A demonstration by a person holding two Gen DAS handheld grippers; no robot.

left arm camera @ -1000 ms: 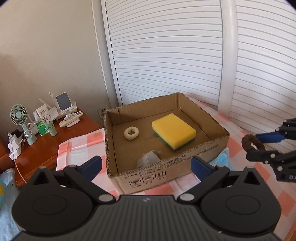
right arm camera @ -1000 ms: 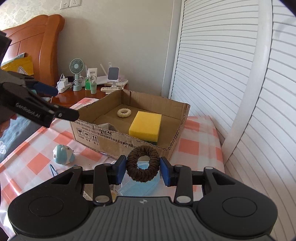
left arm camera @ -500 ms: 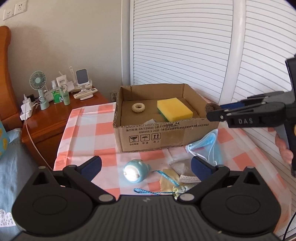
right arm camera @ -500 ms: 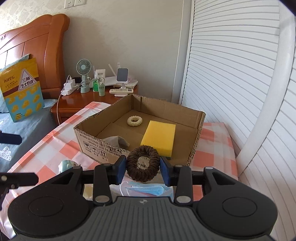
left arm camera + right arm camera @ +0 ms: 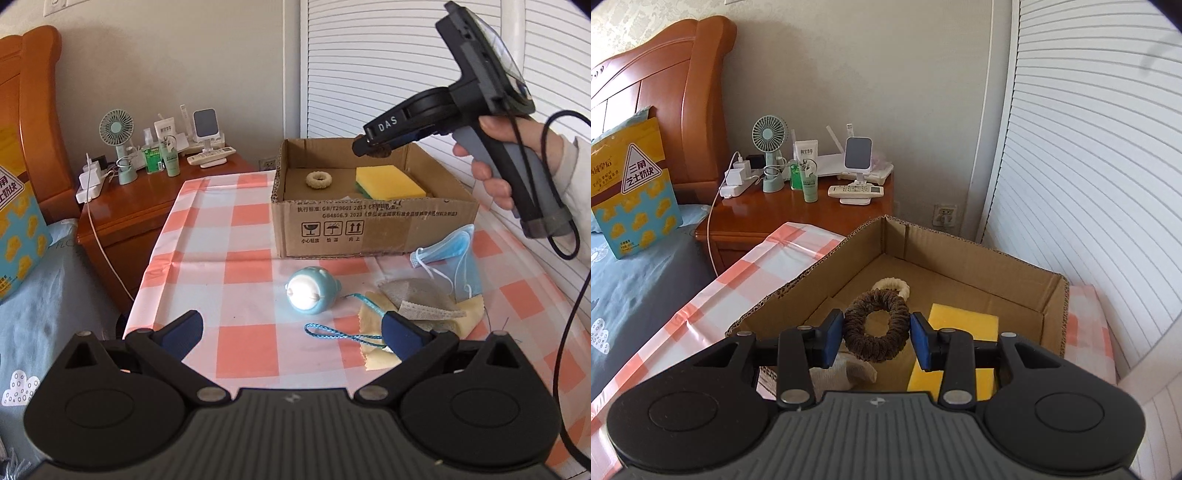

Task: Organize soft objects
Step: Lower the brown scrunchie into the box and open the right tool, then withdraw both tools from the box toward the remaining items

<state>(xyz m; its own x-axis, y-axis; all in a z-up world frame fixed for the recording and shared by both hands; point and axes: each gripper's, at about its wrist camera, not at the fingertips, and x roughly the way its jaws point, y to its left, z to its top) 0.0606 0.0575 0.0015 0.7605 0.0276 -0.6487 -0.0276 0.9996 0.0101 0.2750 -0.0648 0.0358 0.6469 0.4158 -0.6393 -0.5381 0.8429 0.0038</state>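
Note:
My right gripper point(image 5: 877, 336) is shut on a brown hair scrunchie point(image 5: 857, 325) and holds it above the open cardboard box point(image 5: 964, 258); the gripper also shows in the left wrist view point(image 5: 373, 147). In the box lie a cream scrunchie point(image 5: 319, 180), a yellow sponge point(image 5: 389, 182) and a grey cloth point(image 5: 846, 373). My left gripper point(image 5: 291, 332) is open and empty, low over the checked tablecloth. In front of it lie a pale blue soft toy point(image 5: 312, 290), a blue cord point(image 5: 340, 336), a yellow cloth point(image 5: 465, 314), a grey cloth piece point(image 5: 417, 291) and a blue face mask point(image 5: 454, 254).
A wooden nightstand point(image 5: 147, 199) at the left holds a fan point(image 5: 116, 136), bottles, a charger and a remote. A bed with a yellow bag point(image 5: 631, 184) lies left. White louvred doors point(image 5: 1089, 166) stand behind and right of the box.
My right gripper has carried the brown scrunchie forward from in front of the box to above its inside. My left gripper has drawn back from the box to the near part of the table.

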